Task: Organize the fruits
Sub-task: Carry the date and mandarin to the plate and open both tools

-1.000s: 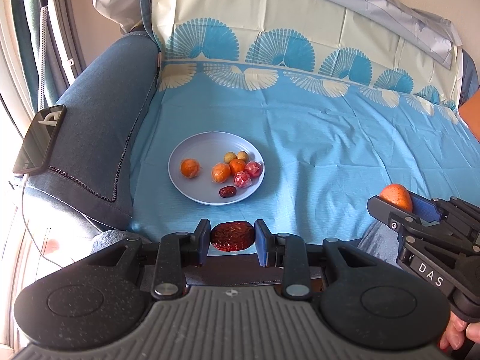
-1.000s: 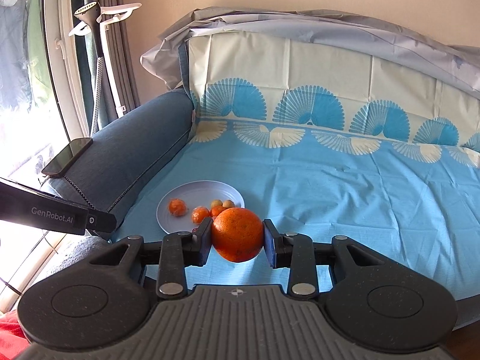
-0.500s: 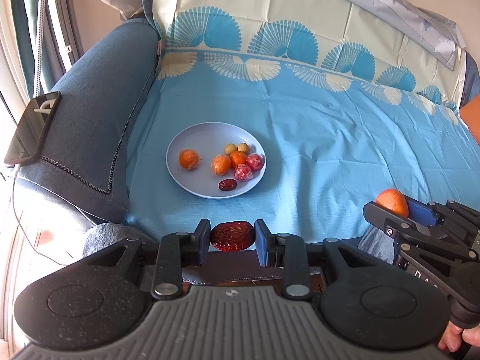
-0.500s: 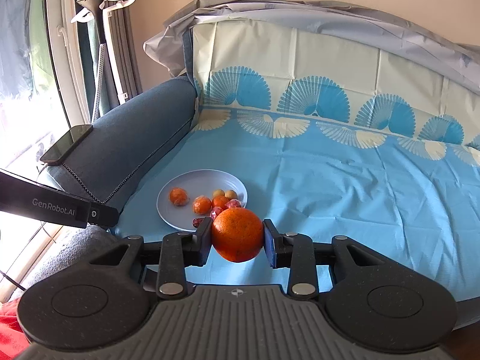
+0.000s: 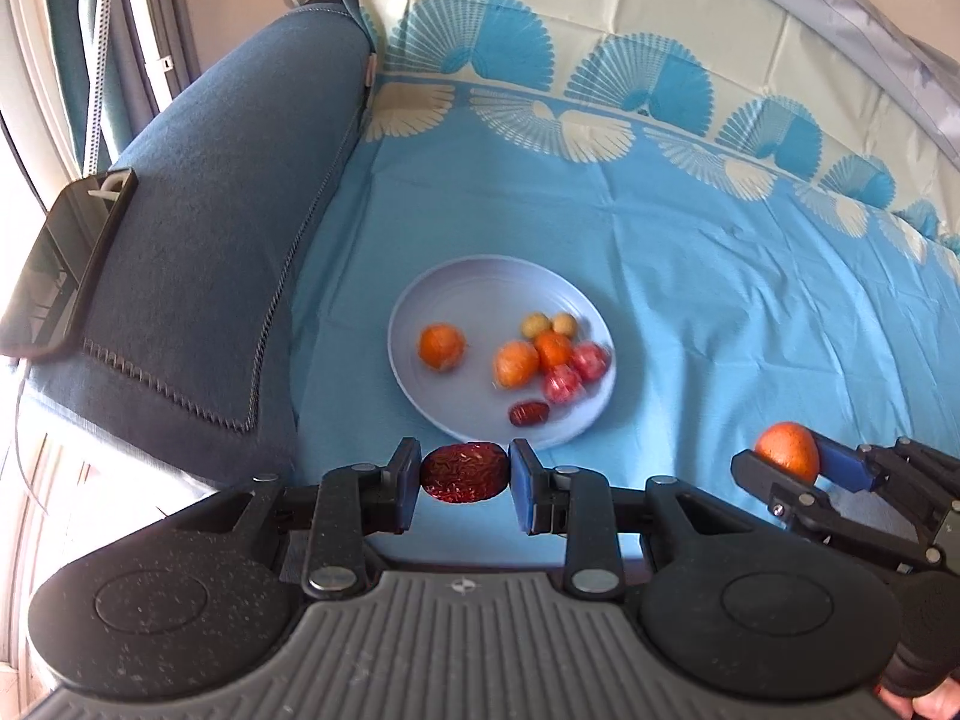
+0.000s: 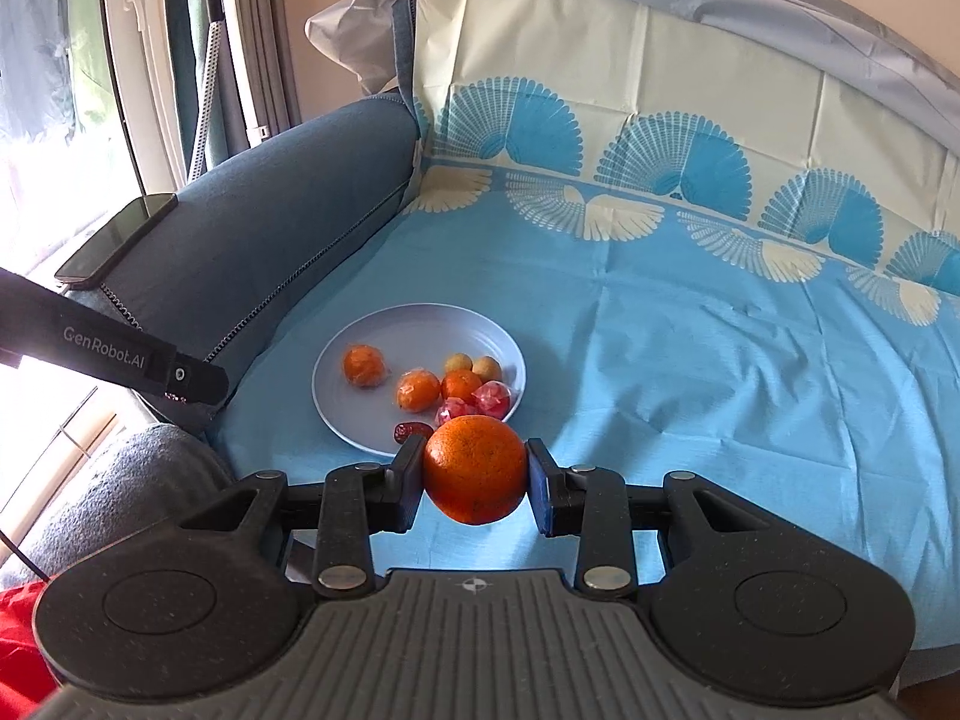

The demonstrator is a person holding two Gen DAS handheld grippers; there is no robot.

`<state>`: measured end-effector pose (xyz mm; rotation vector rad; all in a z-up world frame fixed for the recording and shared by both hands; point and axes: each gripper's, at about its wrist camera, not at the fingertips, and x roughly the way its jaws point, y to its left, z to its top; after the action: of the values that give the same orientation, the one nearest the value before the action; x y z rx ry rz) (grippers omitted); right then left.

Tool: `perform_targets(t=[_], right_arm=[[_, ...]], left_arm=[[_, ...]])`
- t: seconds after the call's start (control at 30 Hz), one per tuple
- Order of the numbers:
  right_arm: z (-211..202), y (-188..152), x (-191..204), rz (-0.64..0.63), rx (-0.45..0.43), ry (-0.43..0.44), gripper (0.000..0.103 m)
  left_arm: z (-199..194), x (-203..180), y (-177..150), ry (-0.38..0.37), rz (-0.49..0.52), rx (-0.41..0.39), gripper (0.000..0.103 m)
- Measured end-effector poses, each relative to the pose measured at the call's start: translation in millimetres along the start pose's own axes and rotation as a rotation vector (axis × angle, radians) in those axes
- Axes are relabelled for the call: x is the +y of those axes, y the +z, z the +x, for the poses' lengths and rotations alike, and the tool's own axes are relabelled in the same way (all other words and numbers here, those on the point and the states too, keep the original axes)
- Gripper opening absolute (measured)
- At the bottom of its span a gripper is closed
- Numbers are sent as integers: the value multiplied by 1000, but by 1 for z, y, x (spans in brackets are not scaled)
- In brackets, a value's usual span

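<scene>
Both grippers had advanced toward the pale blue round plate (image 5: 420, 306) since the earlier frames, so it sat larger and closer under my fingers.

Grip state: my left gripper (image 5: 465, 476) was clamped on one dark red wrinkled dried date (image 5: 465, 473), just short of the plate's near rim. My right gripper (image 6: 474, 474) was clamped on one large round orange (image 6: 475, 468), at the plate's near edge as that camera saw it.

Plate inventory, counted:
- three small orange citrus fruits (image 5: 441, 346), one lying apart on the left, two touching;
- two small yellow-green round fruits (image 5: 535, 324), side by side at the back;
- two pinkish-red wrapped pieces (image 5: 563, 384), touching;
- one small dark red date (image 5: 529, 413) near the front rim.

Surface: I recorded a light blue sheet with a fan-pattern border (image 5: 690, 252) spread over a sofa seat and backrest. One black phone (image 5: 60, 258) lay on the dark blue fabric armrest (image 5: 228, 228). Curtains and a bright window (image 6: 48, 120) stood beyond the armrest.
</scene>
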<state>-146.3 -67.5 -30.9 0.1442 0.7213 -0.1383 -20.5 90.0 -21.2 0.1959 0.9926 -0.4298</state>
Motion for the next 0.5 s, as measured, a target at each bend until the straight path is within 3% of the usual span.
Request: perform_targets(t=[0.33, 0.5], right_arm=[[103, 56, -4, -70, -23, 9, 37], [152, 68, -6, -76, -2, 10, 37]], left_arm=[[90, -3, 79, 55, 45, -6, 35], [142, -1, 101, 63, 32, 39, 35]])
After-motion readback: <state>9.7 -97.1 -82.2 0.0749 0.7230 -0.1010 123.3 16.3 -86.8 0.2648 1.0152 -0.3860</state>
